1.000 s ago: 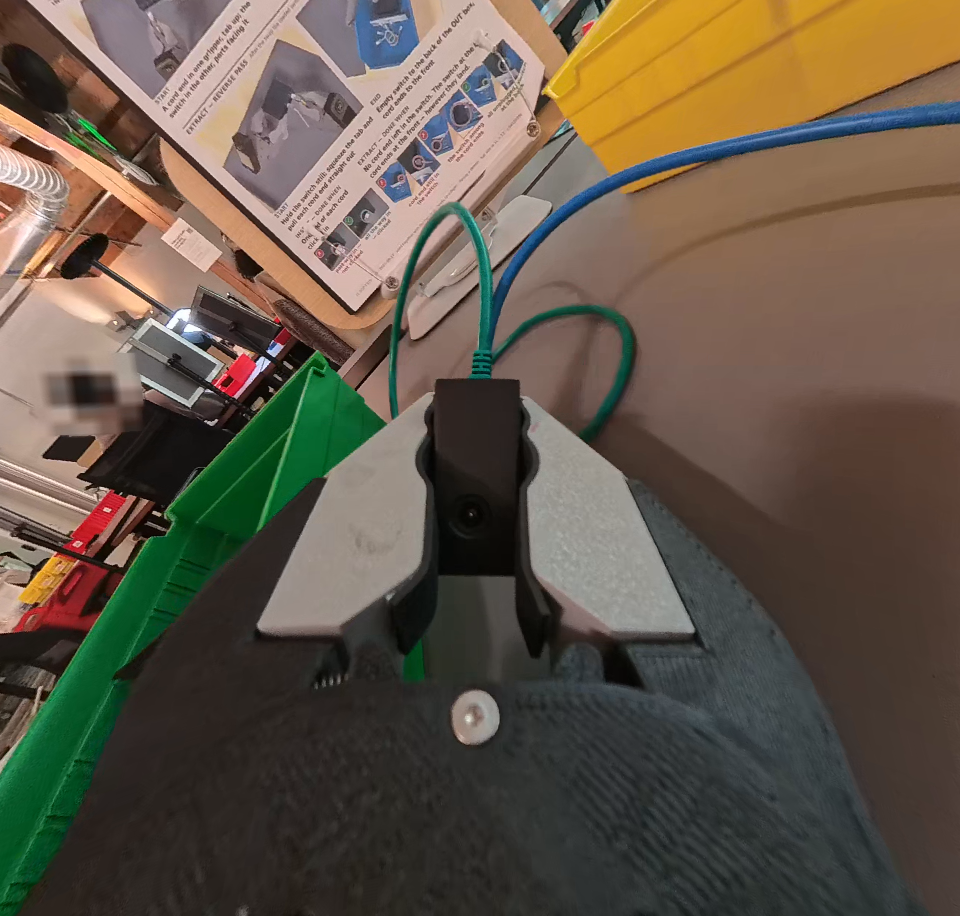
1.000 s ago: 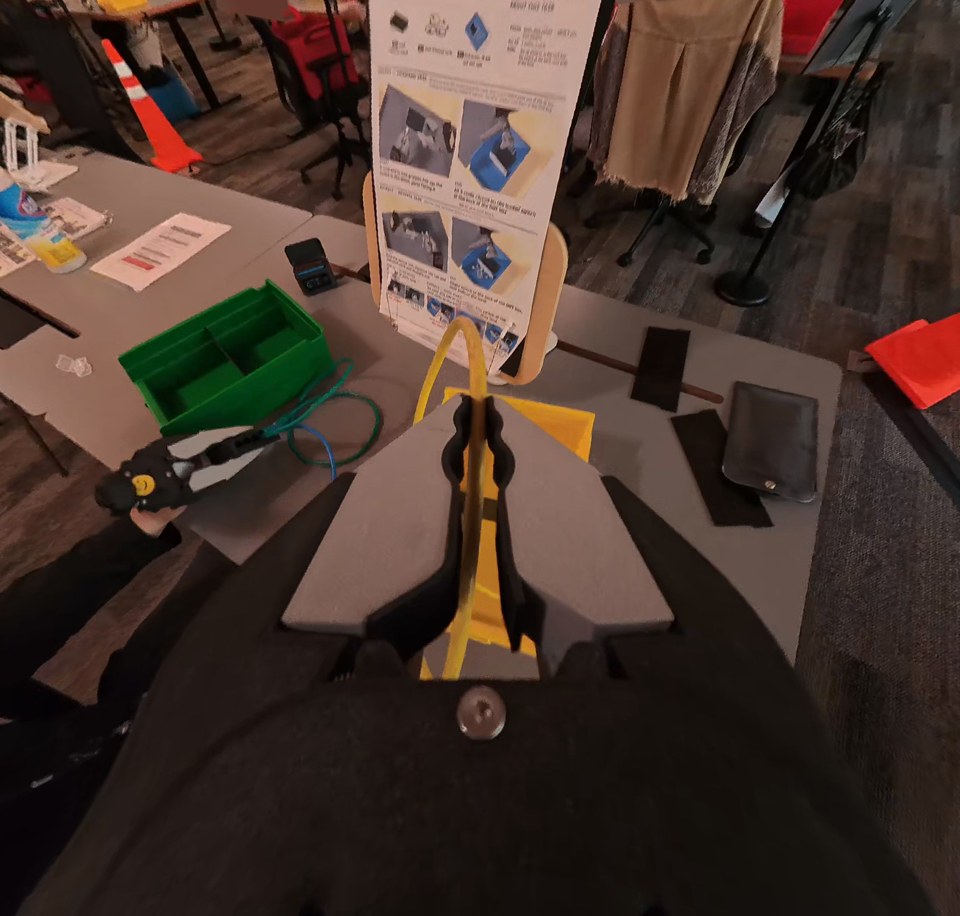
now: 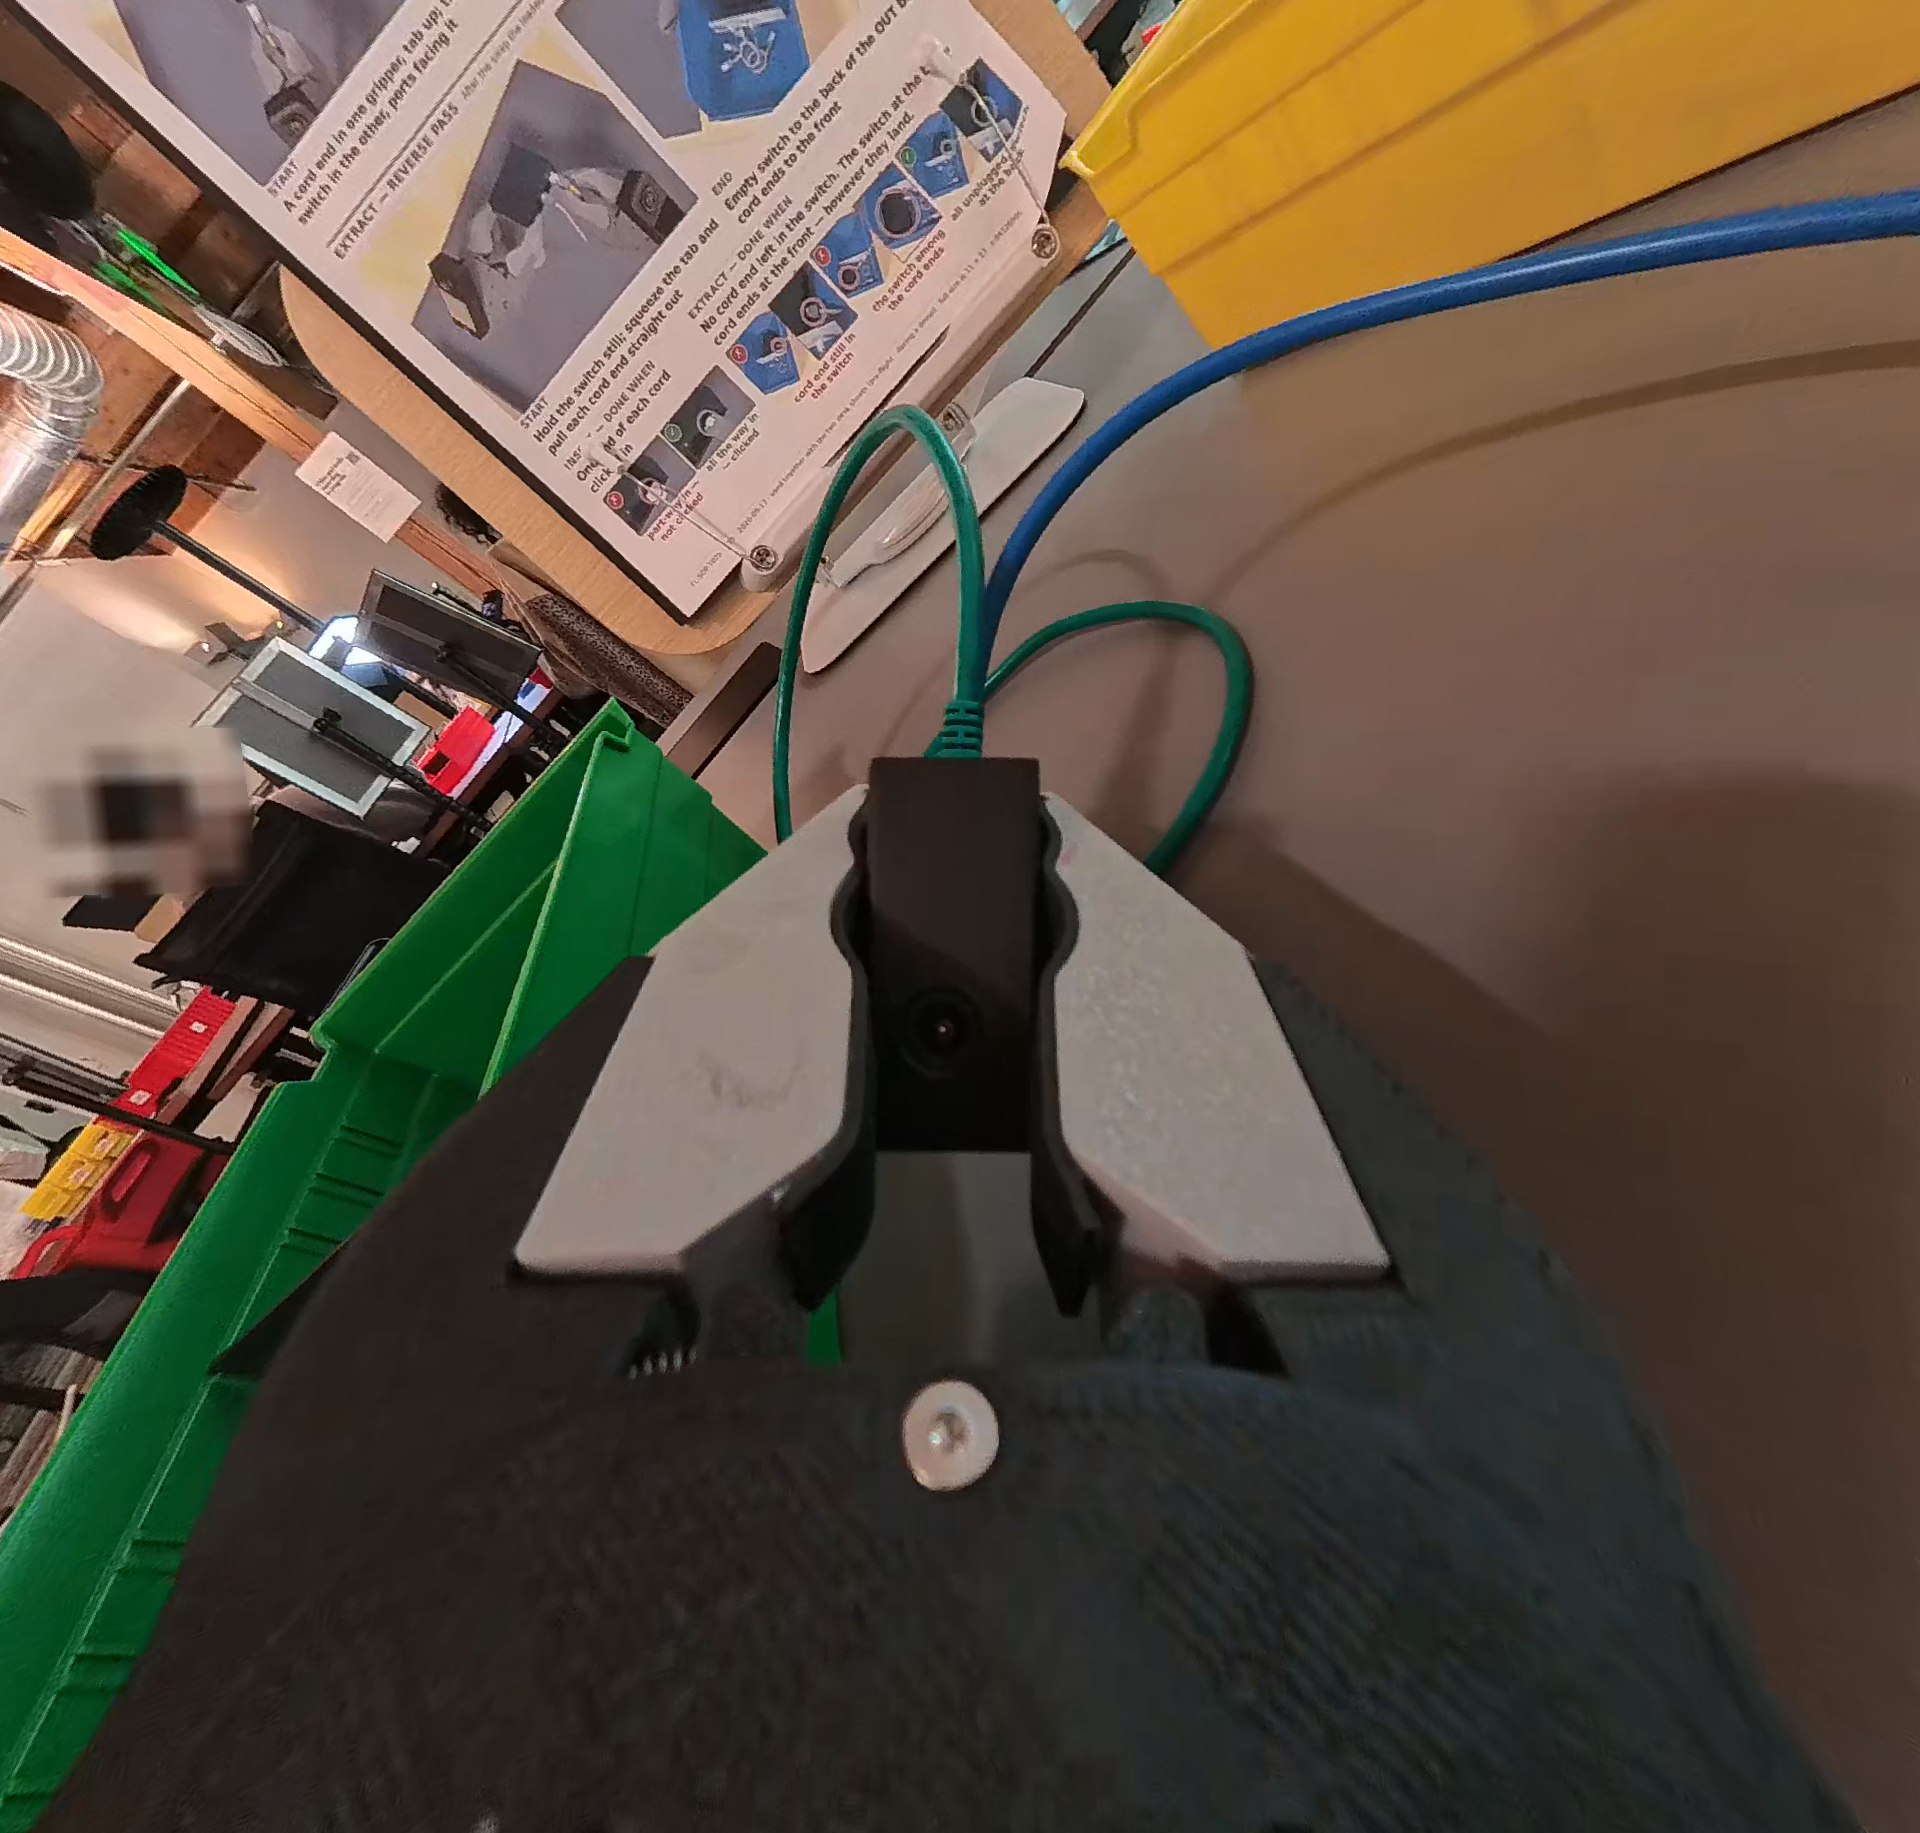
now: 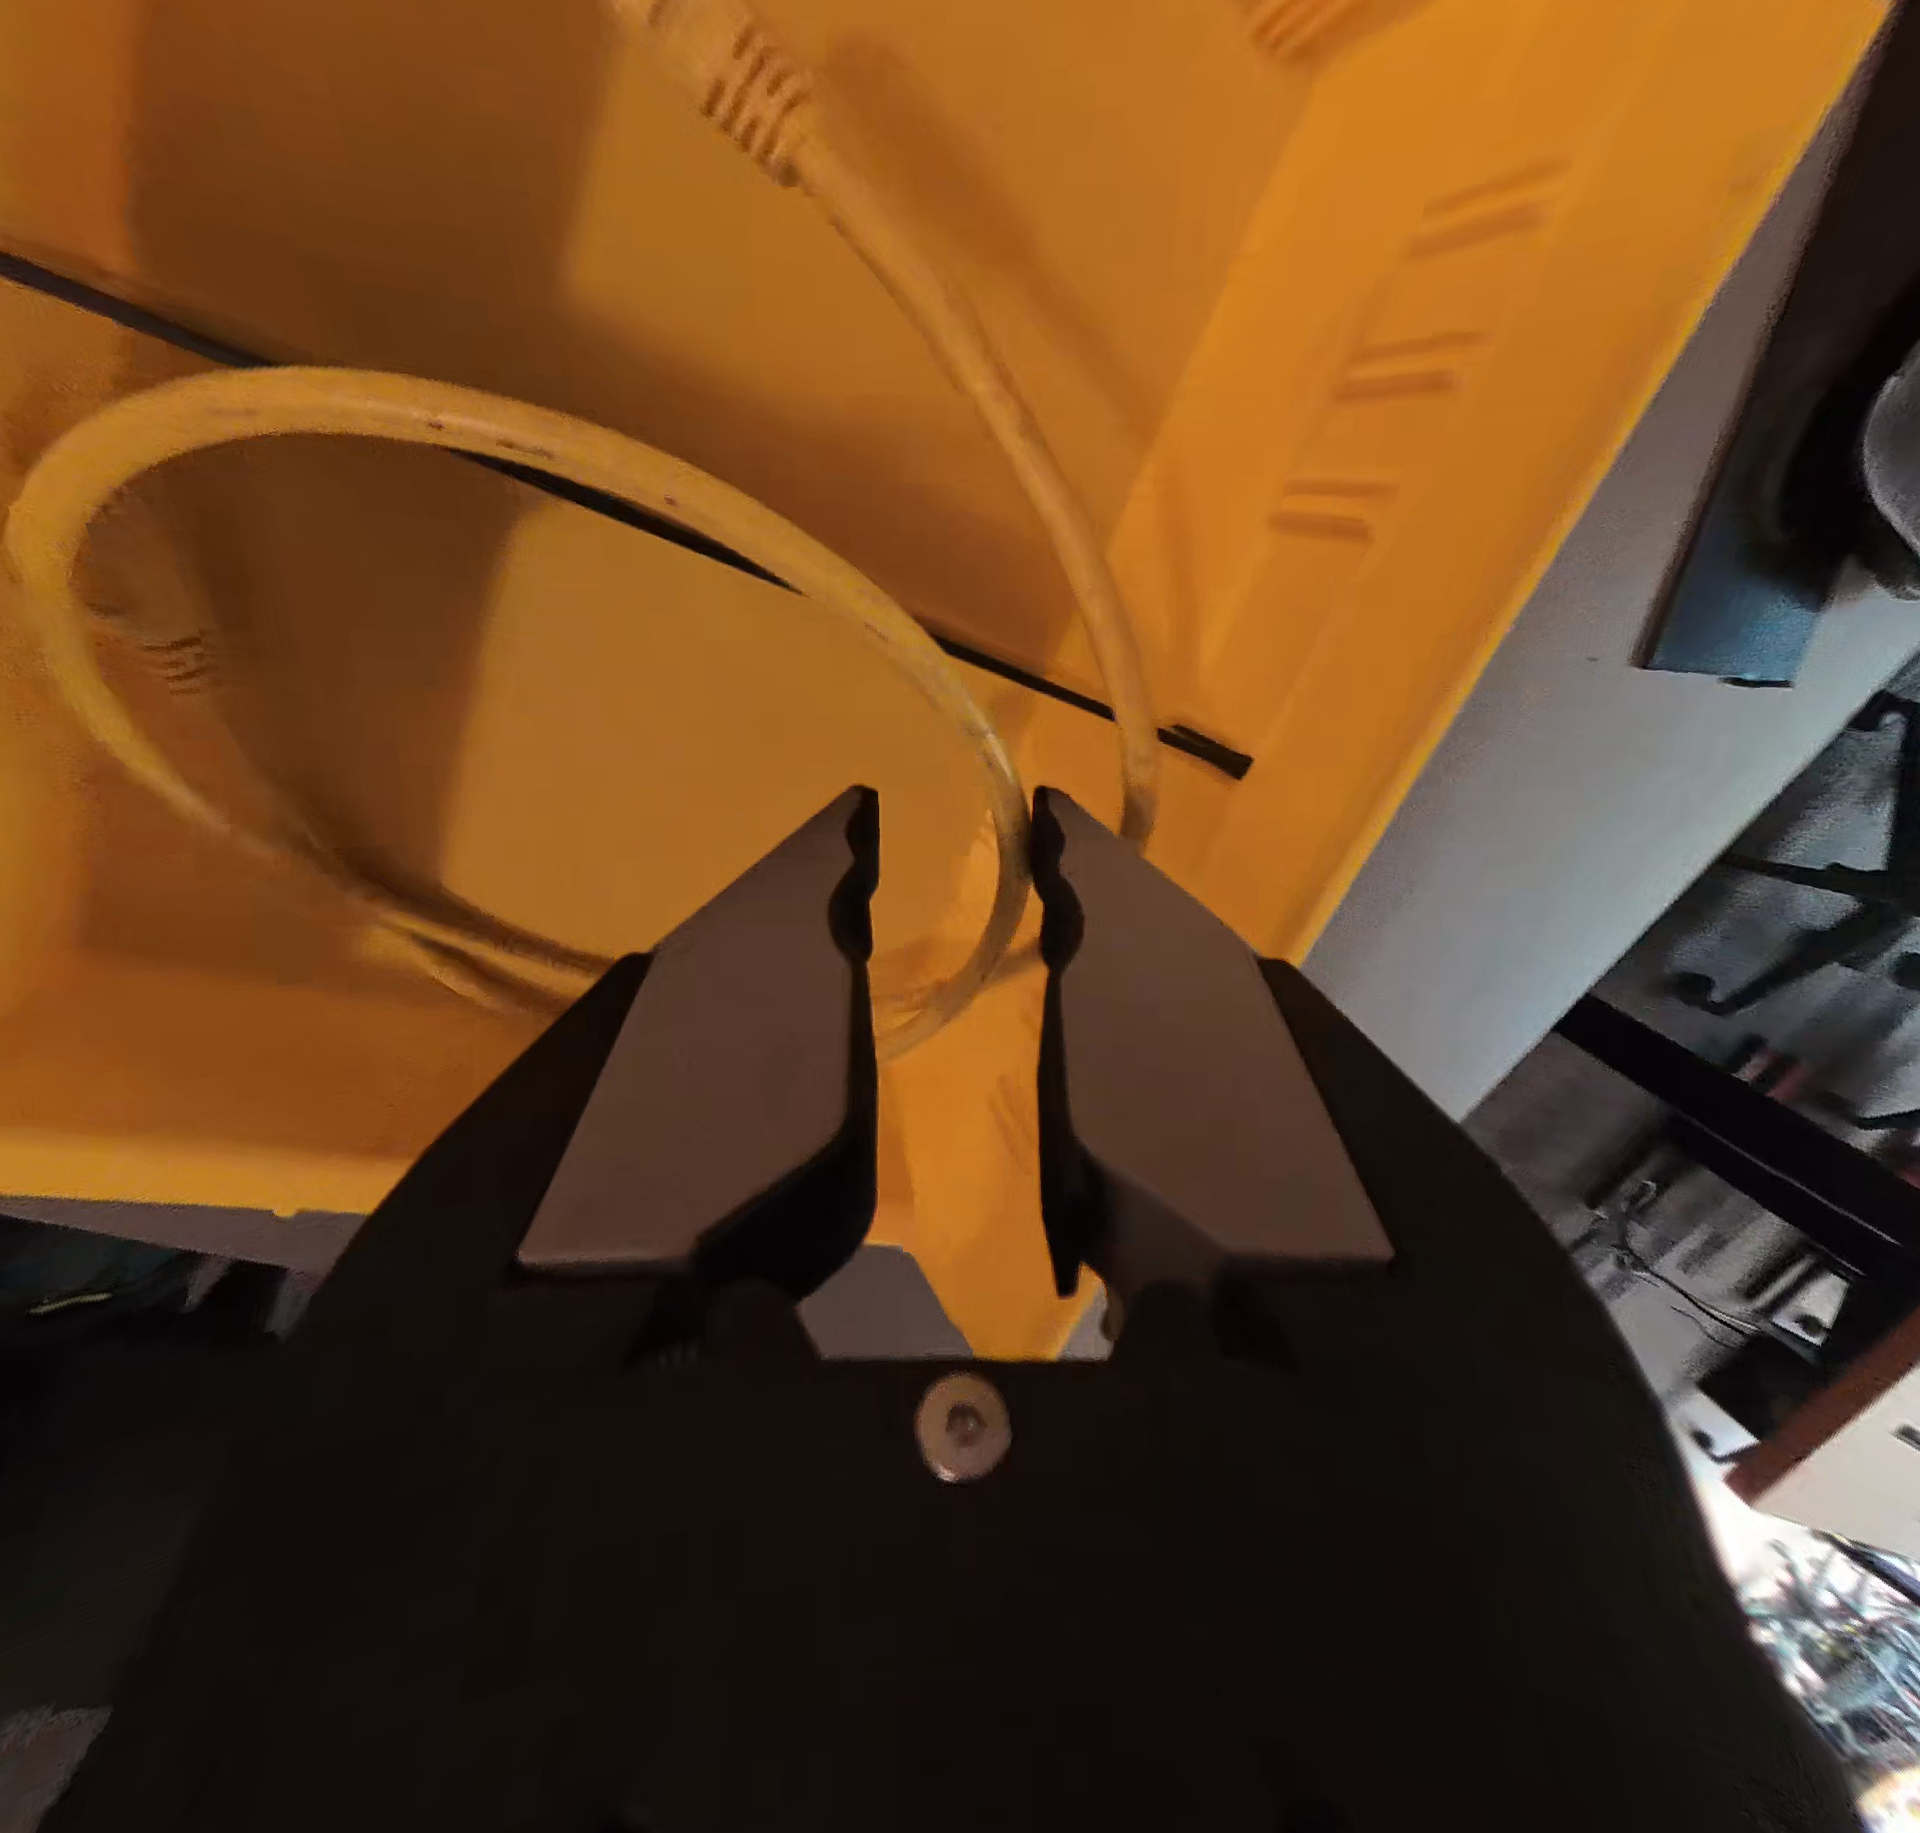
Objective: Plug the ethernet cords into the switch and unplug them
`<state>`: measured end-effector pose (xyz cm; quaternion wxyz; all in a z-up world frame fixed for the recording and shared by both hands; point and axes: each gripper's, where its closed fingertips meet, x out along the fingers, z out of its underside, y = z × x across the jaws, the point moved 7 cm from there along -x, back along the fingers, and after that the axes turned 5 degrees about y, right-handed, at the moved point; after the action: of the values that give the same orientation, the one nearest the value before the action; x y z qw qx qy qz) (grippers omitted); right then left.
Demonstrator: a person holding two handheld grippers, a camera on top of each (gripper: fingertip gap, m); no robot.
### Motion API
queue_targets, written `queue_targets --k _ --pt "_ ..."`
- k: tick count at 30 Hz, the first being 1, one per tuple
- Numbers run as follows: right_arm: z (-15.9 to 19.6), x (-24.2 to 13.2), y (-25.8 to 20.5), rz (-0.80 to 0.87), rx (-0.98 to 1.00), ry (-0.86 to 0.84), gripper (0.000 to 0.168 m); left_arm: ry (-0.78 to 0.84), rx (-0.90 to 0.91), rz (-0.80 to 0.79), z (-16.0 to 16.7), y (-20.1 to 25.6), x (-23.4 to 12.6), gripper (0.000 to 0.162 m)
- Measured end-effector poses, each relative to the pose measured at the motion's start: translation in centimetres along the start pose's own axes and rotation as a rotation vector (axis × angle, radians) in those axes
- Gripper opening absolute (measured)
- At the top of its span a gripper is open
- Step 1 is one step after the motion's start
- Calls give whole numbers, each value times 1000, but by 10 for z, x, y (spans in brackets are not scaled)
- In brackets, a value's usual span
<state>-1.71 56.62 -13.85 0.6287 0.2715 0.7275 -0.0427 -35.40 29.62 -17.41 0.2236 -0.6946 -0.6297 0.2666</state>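
So the switch [image 3: 954, 952] is the little black box pinched in my left gripper [image 3: 954, 827], jaws closed snug on its sides, with its far end sticking out toward the table. I'm holding it that way so it can't slide when a plug gets pushed or pulled. The green cord [image 3: 966, 578] runs into that far end and loops over the grey table [image 3: 1558, 744]; looks plugged in, though I can't see the port itself. A blue cord [image 3: 1351, 313] trails along the table past it, and I can't tell where it ends.

My right gripper [image 4: 954, 807] is down over the yellow bin [image 4: 1403, 329], jaws a narrow gap apart and gripping nothing. The yellow cord [image 4: 520, 433] lies coiled on the bin floor, one strand passing right through the gap, untouched as far as I can tell. My guess is that one's out of the switch and parked in the bin. The green bin [image 3: 499, 1004] sits just left of the switch hand.
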Motion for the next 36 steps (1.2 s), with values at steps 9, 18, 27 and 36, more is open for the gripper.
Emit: queue_targets --k 9,18,27,36 --pt "1 -62 21 -44 1 128 60 -7 -9 9 1 0 1 26" --pt "-21 -18 31 335 -277 130 40 -11 -5 14 1 1 1 26" --pt "-42 18 30 216 -179 68 33 -10 -17 23 2 1 1 26" --pt "-43 -25 26 341 -259 189 2 -8 -22 26 2 1 1 26"
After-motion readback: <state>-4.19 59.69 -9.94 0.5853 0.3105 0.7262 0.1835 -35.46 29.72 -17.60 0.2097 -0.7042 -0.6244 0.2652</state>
